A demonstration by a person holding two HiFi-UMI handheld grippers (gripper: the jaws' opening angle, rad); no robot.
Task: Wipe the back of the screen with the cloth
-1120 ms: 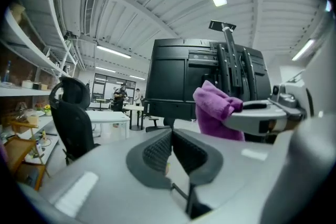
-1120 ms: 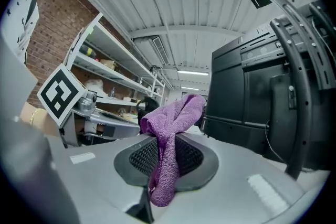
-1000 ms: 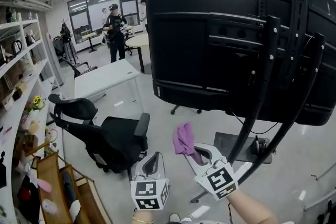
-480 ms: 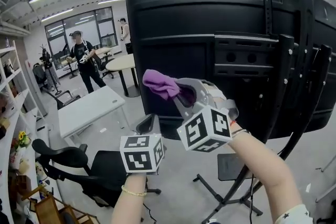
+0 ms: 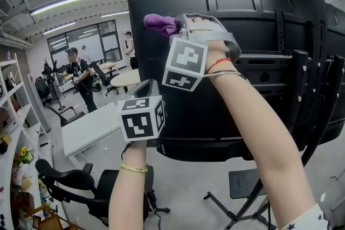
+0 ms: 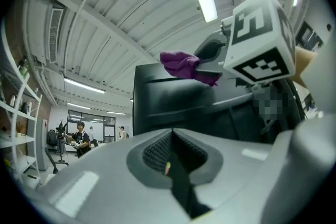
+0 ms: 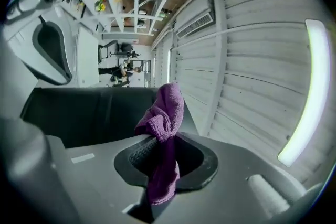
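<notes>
Risen to the top left of the screen (image 5: 269, 13), the right tool (image 5: 182, 23) grips the purple cloth (image 5: 159, 22). The left tool (image 5: 145, 88) is closed and empty. Pressing hard could pull the bunched cloth free.

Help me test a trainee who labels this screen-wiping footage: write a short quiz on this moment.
1. Fill in: the fingers of the left gripper are ___ and hold nothing.
2. True or false: the purple cloth is clamped in the left gripper.
3. The right gripper holds the cloth: A) high against the back of the screen, near its upper edge; B) at the foot of the stand; C) over the office chair.

Key: 1 shut; 2 false; 3 A.
</notes>
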